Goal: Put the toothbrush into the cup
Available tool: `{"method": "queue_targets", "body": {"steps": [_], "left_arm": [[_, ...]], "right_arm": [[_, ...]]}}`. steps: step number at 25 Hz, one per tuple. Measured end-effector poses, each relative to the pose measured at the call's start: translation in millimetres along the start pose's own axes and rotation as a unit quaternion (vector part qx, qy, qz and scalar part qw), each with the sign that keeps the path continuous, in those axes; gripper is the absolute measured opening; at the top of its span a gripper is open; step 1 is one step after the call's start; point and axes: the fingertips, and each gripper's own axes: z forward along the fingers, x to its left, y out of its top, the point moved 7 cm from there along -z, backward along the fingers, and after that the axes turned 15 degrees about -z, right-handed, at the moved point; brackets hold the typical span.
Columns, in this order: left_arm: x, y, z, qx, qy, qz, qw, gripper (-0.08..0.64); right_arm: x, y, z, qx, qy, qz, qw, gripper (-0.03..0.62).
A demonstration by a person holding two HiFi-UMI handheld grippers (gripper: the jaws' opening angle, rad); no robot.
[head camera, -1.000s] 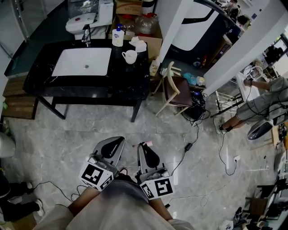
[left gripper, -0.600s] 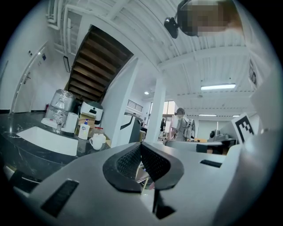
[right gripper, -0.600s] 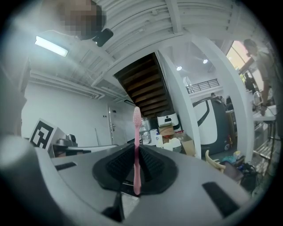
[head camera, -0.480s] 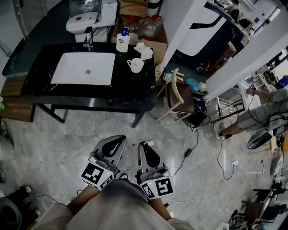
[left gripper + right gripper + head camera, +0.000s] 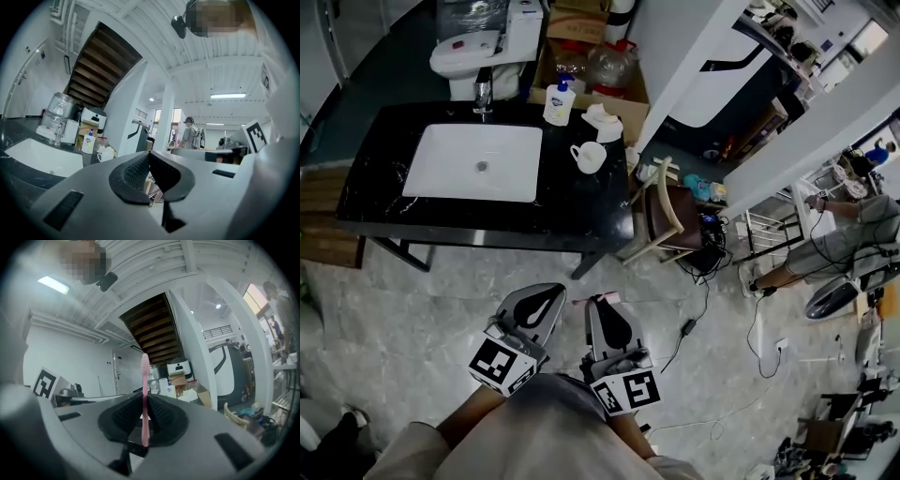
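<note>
Right gripper [image 5: 144, 416] jaws pinch the toothbrush [image 5: 145, 394], left gripper [image 5: 149, 165] jaws closed on nothing; next, likely, the carry to the cup [image 5: 591, 157] on the table [image 5: 581, 202].

A person wears a grey top [image 5: 546, 424] with paler sleeves [image 5: 401, 446]. The left gripper [image 5: 551, 291] and right gripper [image 5: 594, 304] are a matching pair. Each has a smooth, rounded, light-grey shell with dark rectangular slots sunk into it. Their black pads [image 5: 132, 172] have a fine ribbed texture. At the rear of each sits a white cube printed with black square markers: the left marker cube [image 5: 501, 365] and the right marker cube [image 5: 628, 390].
</note>
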Motion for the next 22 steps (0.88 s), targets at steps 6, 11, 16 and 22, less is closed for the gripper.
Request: {"method": "queue_targets", "body": {"steps": [6,11,16,22], "left_arm": [[23,9,-2,0.004,-0.018,-0.001,0.9998,0.011],[31,7,-3,0.015,-0.027,-0.012,0.9995,0.011],[39,3,-2,0.027,-0.025,-0.011,0.9993,0.011],[43,14,11,0.006,-0.016,0.002,0.9999,0.011]], "right_arm": [[12,1,20,0.001,-0.005,-0.002,1.0,0.038],[15,-1,29,0.006,-0.002,-0.002,1.0,0.038],[13,-2,36,0.01,-0.004,-0.003,1.0,0.038],[-1,-3,48,0.006,-0.008,-0.003,1.0,0.038]]}}
